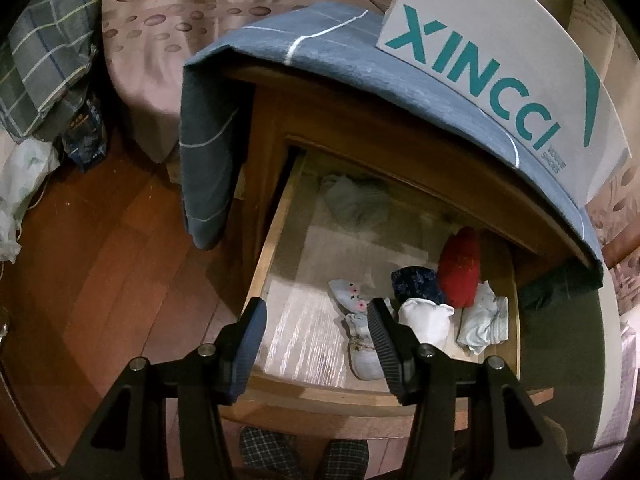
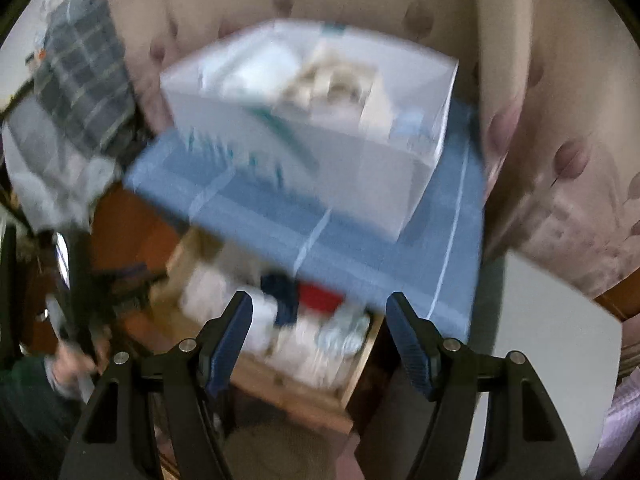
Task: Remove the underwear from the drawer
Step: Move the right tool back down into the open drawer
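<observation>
The wooden drawer point(image 1: 276, 236) of a nightstand stands pulled open. Inside lie rolled clothes: a red bundle point(image 1: 460, 272), a dark navy one point(image 1: 416, 282), a white one point(image 1: 426, 318), a pale crumpled piece point(image 1: 484, 320), white socks with pink dots point(image 1: 354, 312) and a grey garment point(image 1: 356, 200) at the back. My left gripper point(image 1: 318, 312) is open and empty above the drawer's front. My right gripper point(image 2: 320, 308) is open and empty, higher up; its view is blurred, showing the drawer point(image 2: 360, 360) with the red bundle point(image 2: 322, 296) and navy bundle point(image 2: 282, 292).
A blue cloth point(image 1: 340, 64) covers the nightstand top, with a white XINCCI shoe box point(image 1: 500, 60) on it, open-topped in the right wrist view point(image 2: 312, 120). A bed with patterned sheet point(image 1: 160, 40) stands behind. Bags point(image 1: 24, 188) lie on the wooden floor point(image 1: 112, 260). Plaid slippers point(image 1: 304, 456) show below.
</observation>
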